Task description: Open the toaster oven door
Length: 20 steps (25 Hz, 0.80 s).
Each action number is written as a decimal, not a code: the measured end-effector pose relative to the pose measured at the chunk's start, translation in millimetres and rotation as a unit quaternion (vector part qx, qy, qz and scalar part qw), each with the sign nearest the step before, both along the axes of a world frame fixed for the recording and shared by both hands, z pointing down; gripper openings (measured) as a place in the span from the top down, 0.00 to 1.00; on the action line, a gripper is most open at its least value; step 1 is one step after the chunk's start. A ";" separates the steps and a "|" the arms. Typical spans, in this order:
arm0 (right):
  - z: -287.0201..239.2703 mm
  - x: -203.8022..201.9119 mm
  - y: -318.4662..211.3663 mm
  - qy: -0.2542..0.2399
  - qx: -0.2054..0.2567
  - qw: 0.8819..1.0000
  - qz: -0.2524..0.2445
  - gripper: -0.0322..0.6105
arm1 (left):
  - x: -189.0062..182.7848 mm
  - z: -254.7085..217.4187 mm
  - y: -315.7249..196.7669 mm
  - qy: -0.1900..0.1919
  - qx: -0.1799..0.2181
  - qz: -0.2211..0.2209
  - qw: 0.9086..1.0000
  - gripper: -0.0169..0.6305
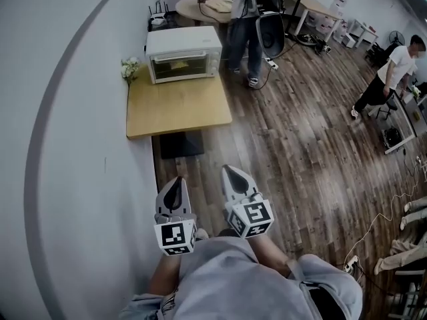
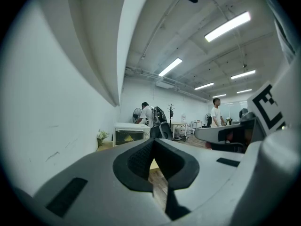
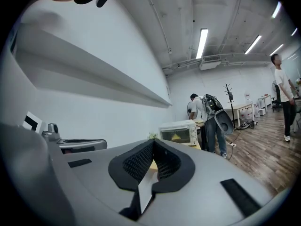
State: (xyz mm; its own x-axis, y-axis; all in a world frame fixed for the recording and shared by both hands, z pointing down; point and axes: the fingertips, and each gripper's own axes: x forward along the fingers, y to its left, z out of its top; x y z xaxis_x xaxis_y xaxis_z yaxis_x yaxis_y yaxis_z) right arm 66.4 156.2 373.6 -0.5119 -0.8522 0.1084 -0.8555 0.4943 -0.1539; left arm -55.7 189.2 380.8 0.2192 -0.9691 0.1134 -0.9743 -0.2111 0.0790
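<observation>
My left gripper (image 1: 175, 182) and right gripper (image 1: 233, 172) are closed, empty, ribbed black pads (image 2: 138, 161) meeting; boxy white toaster oven (image 1: 183, 53) well ahead.

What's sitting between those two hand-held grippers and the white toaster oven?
In the head view: a strip of wood floor, a dark rectangular thing at the table's near end, then the bare wooden tabletop up to the toaster oven.

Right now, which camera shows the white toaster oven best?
The head view. The toaster oven shows whole there, door shut, on the wooden table. The toaster oven looks small and far in the left gripper view, and the toaster oven likewise in the right gripper view.
</observation>
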 end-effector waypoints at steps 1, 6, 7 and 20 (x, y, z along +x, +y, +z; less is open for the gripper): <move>1.2 -3.6 -3.8 0.001 -0.001 1.000 0.000 0.95 | -3.6 0.8 -4.6 0.000 -0.001 0.000 1.000 0.97; 7.2 -16.7 -21.0 0.002 -0.004 1.000 0.002 0.95 | -16.7 4.8 -22.6 0.001 0.000 0.002 1.000 0.97; 7.8 -19.2 -23.9 0.002 -0.004 1.000 0.002 0.95 | -18.7 4.7 -25.4 0.002 0.001 0.003 1.000 0.97; 15.6 -50.1 -104.6 -0.004 -0.001 1.000 -0.018 0.95 | -39.0 10.8 -97.3 0.007 0.002 -0.004 1.000 0.97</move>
